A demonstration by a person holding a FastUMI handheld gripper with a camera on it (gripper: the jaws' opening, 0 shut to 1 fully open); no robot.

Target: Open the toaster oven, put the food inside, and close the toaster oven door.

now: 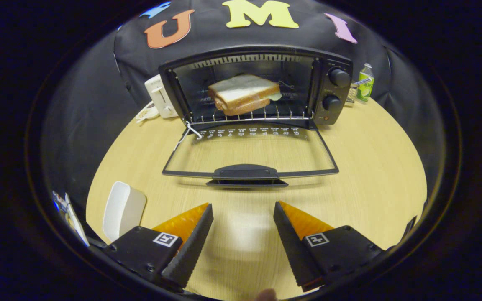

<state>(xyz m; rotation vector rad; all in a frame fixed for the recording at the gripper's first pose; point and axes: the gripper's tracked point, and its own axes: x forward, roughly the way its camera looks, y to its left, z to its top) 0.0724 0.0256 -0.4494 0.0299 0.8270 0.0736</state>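
the sandwich [244,94] sits on the rack inside the toaster oven [255,85], so only closing looks left; the door [249,152] lies flat on the tabletop [370,167], its handle [246,172] just ahead of the gripper [243,213]; fingers spread apart, holding nothing, likely lined up to lift that handle.

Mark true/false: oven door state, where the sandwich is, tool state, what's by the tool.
1. The toaster oven door is shut. False: it lies folded down flat, open.
2. The sandwich sits on the rack inside the oven. True.
3. The tool grips the door handle. False: its fingers are apart, holding nothing, short of the handle.
4. A white dish lies on the table beside one finger. True.
5. A green bottle stands beside the oven's knob side. True.
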